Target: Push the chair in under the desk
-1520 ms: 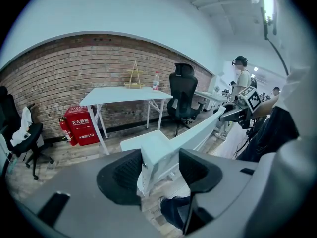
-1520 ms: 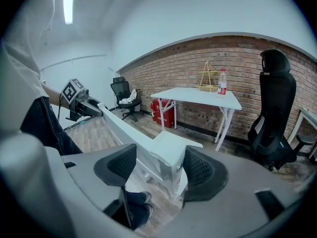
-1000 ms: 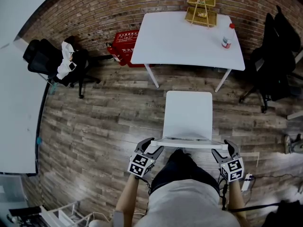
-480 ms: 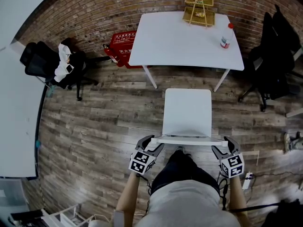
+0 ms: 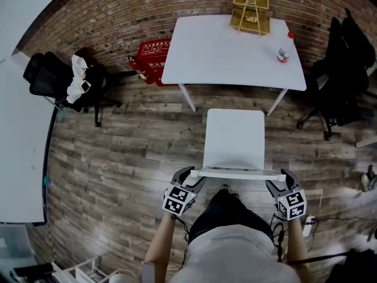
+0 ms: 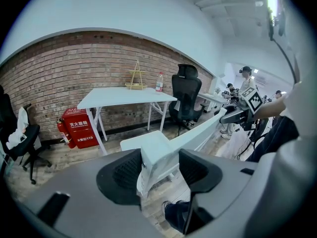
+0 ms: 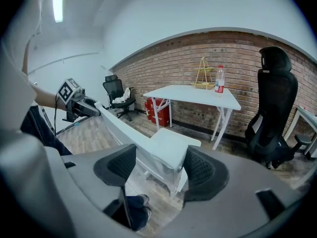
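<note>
Your chair (image 5: 234,140) is plain white, and so is the tabletop (image 5: 230,49). The floor (image 5: 118,158) shows grey-brown wood planks, and the wall (image 5: 106,10) along the top of the frame is reddish-brown brick. The box (image 5: 152,61) at upper left is red with white lettering. The rack (image 5: 250,13) is golden yellow; the bottle (image 5: 283,50) has a red cap and label. Your left gripper (image 5: 191,178) and right gripper (image 5: 278,183) carry black-and-white square markers, and their pads (image 6: 124,170) are black with a fine mesh texture. The office chairs (image 5: 47,75) at both side edges are black.
</note>
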The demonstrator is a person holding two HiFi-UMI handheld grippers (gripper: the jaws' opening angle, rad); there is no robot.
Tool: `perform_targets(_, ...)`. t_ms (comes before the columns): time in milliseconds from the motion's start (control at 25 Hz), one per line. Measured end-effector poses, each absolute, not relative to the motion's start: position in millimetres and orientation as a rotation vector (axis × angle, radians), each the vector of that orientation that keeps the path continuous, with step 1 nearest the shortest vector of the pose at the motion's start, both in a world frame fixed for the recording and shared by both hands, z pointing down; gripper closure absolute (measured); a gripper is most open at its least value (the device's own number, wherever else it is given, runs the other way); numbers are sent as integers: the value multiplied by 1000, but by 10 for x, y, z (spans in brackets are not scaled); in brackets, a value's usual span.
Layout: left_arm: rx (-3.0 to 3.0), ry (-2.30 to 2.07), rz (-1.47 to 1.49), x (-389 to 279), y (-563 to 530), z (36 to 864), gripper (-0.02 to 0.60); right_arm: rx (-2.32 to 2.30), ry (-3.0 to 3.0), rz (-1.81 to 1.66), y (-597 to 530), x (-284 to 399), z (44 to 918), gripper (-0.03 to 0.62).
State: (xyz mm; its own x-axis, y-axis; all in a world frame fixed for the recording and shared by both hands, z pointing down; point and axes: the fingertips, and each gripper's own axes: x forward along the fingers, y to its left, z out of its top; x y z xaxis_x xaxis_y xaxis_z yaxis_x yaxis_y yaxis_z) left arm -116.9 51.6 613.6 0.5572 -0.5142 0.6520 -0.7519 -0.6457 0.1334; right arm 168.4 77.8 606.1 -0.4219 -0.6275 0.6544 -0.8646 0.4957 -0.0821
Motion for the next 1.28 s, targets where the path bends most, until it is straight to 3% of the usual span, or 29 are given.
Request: perform_targets(1280,2444,-1006,788,-1151,-252,6145,339,1242,-2173,561,69,1698,6093,287)
